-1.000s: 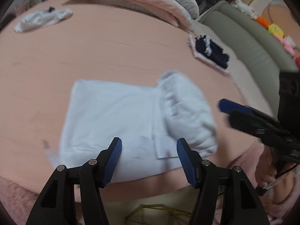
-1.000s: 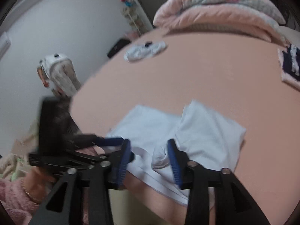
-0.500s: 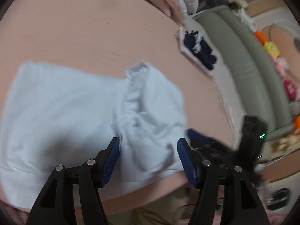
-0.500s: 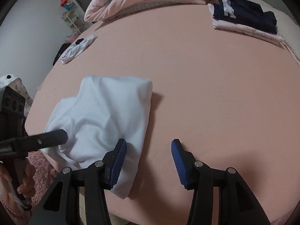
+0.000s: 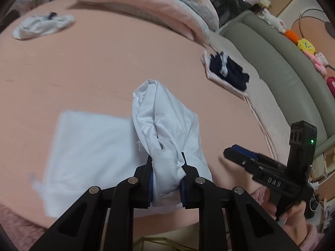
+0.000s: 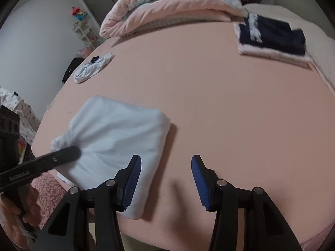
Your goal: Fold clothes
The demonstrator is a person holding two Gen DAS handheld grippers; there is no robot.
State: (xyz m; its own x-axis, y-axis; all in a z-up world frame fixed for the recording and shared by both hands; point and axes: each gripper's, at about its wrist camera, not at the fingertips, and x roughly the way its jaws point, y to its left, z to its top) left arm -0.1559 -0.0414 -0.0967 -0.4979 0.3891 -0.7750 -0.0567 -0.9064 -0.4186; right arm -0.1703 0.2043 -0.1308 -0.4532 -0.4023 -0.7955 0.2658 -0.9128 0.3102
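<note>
A white garment [image 5: 88, 150] lies partly folded near the front edge of the pink bed [image 5: 94, 69]. My left gripper [image 5: 166, 171] is shut on a bunched fold of the white garment and holds that fold lifted over the flat part. The garment also shows in the right wrist view [image 6: 117, 138]. My right gripper [image 6: 166, 179] is open and empty, just right of the garment above the bare sheet. It shows at the right of the left wrist view [image 5: 242, 153].
A small crumpled white garment [image 5: 41, 26] lies at the far left. A folded stack with dark clothes on top [image 6: 272, 39] sits at the far right. A pink duvet [image 6: 173, 6] is piled at the back. A grey-green sofa [image 5: 282, 73] runs along the right.
My left gripper has closed on the garment's right part and lifted it into a bunched fold. My right gripper has let go and moved off to the right of the garment.
</note>
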